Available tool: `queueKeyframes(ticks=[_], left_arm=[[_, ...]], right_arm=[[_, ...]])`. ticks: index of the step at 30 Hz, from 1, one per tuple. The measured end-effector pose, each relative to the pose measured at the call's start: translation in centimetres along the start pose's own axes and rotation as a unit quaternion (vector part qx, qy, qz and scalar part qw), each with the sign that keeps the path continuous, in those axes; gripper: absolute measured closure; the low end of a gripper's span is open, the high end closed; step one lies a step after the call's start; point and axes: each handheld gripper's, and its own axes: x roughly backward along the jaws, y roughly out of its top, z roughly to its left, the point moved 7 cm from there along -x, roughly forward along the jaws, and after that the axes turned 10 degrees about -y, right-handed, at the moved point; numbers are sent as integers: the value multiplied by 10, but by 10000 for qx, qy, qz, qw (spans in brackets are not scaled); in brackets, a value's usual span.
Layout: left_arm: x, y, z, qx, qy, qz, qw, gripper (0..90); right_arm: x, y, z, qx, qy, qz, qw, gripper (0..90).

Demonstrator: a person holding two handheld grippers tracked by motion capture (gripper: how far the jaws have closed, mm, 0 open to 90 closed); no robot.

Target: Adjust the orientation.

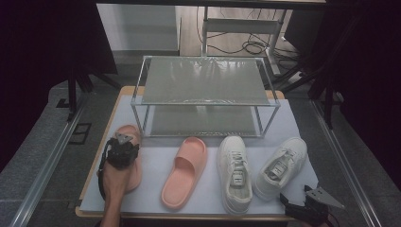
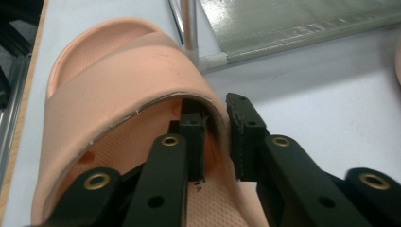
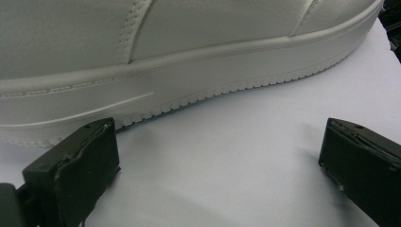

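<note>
A pink slide sandal (image 1: 136, 174) lies at the left of the white mat, toe toward the rack. My left gripper (image 1: 124, 138) comes down on it from above. In the left gripper view one jaw sits under the strap of the pink slide (image 2: 118, 75) and the other outside it, so my left gripper (image 2: 215, 127) pinches the strap's side wall. The second pink slide (image 1: 185, 172) lies to its right, apart. My right gripper (image 1: 289, 198) rests low at the mat's front right, and in its own view my right gripper (image 3: 217, 151) stands open, empty, beside a white sneaker (image 3: 165, 47).
Two white sneakers (image 1: 235, 172) (image 1: 281, 165) lie right of the slides. A two-shelf metal rack (image 1: 203, 94) stands behind the shoes, and its leg (image 2: 189, 23) is close to the held slide's toe. The white mat (image 1: 293, 123) covers a wooden table.
</note>
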Motion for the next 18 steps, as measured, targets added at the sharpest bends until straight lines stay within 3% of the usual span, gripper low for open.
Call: queueKeyframes(ticks=[3, 7, 14, 18], left_arm=[[4, -3, 5, 73, 109, -18, 9999, 839], [11, -9, 9, 171, -5, -114, 9998, 852], [32, -21, 4, 97, 20, -217, 9997, 853], [50, -36, -3, 129, -86, -281, 9995, 853]], right_arm=[[0, 0, 0, 0, -1, 1, 10000, 0], [0, 0, 0, -8, 0, -9, 10000, 0], [0, 0, 0, -8, -2, -5, 10000, 0], [0, 0, 0, -15, -2, -10, 10000, 0]])
